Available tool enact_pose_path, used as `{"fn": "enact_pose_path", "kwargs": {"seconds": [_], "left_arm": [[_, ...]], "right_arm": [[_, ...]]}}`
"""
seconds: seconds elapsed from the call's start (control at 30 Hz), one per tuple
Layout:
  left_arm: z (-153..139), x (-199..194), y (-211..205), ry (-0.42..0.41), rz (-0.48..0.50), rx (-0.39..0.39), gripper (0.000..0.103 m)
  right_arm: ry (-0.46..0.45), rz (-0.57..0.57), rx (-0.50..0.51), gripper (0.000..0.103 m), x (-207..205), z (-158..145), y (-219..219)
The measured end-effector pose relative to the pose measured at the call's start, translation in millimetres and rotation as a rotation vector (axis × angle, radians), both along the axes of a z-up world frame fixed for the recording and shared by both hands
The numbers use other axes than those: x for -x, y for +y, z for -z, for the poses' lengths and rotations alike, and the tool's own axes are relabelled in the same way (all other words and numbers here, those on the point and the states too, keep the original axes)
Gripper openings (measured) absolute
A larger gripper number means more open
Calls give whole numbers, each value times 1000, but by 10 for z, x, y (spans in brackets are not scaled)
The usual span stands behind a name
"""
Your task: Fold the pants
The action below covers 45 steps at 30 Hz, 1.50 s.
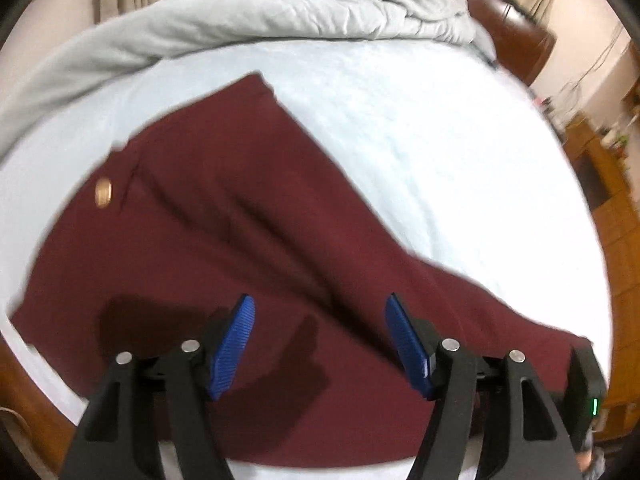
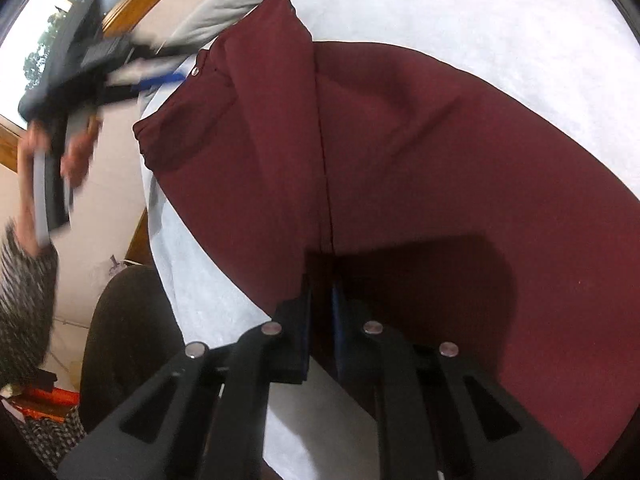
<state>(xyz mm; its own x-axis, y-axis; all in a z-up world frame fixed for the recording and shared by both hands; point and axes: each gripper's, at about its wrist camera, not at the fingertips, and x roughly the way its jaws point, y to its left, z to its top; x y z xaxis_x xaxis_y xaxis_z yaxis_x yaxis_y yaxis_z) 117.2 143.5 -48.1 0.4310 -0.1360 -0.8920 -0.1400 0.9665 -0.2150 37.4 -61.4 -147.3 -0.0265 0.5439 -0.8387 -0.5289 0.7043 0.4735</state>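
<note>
A pair of maroon pants [image 1: 224,216] is spread on a bed covered by a pale blue sheet [image 1: 420,128], and every place below is given relative to these pants. Beyond their far edge, a grey quilt [image 1: 280,12] is bunched along the head of the bed, with a brown headboard [image 1: 516,40] behind it. On the pants, near their left edge in the left wrist view, a copper-coloured button [image 1: 103,192] can be seen, though it is blurred. The left tool [image 1: 320,344] is held above the near part of the pants with its blue pads [image 1: 234,348] standing well apart; nothing is gripped between them, and its shadow is cast on the cloth just below. In the right wrist view the right tool [image 2: 320,312] is seen with its jaws brought together at the near edge of the pants, at the end of a seam [image 2: 325,152] running up the cloth; a fold of maroon fabric is pinched between the pads. The waistband [image 2: 176,100], with a small metal snap [image 2: 195,71], lies at the far left end of the pants. Beyond that end, off the bed, the left tool is seen again, blurred, held by a hand [image 2: 76,156] with a patterned sleeve [image 2: 24,292].
</note>
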Motion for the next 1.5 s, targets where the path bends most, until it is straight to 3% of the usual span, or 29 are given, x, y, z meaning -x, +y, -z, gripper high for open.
{"fn": "enact_pose_path", "kwargs": {"seconds": [0.13, 0.3, 0.63, 0.7, 0.77, 0.8, 0.87, 0.97, 1.13, 1.3, 1.4, 1.5], "left_arm": [[39, -627, -95, 131, 4, -35, 69], [295, -1283, -162, 347, -23, -125, 69], [764, -1841, -130, 582, -73, -294, 69], [841, -1878, -78, 621, -97, -287, 66], [878, -1862, -36, 638, -104, -301, 48], [863, -1840, -6, 634, -114, -297, 43], [811, -1799, 46, 616, -115, -275, 23], [598, -1677, 135, 548, -109, -243, 14], [-2, -1174, 304, 321, -122, -186, 13], [-606, -263, 446, 59, -154, -161, 13], [-667, 275, 578, -16, -201, -111, 12], [-454, 712, 794, -48, -258, -72, 12]], "right_arm": [[0, 7, 10, 8, -4, 19, 14], [-4, 12, -7, 8, -8, 27, 0], [8, 34, -53, 8, -40, 56, -151], [16, 40, -63, 8, -55, 58, -182], [23, 49, -76, 8, -72, 59, -223], [24, 51, -79, 8, -74, 63, -240], [22, 53, -81, 8, -82, 56, -262], [15, 58, -79, 8, -84, 27, -300], [-27, 56, -63, 12, -61, -91, -333], [-49, 61, -67, 14, -35, -210, -392], [-60, 53, -44, 16, -14, -228, -406], [-66, 41, -12, 18, 26, -222, -381]]}}
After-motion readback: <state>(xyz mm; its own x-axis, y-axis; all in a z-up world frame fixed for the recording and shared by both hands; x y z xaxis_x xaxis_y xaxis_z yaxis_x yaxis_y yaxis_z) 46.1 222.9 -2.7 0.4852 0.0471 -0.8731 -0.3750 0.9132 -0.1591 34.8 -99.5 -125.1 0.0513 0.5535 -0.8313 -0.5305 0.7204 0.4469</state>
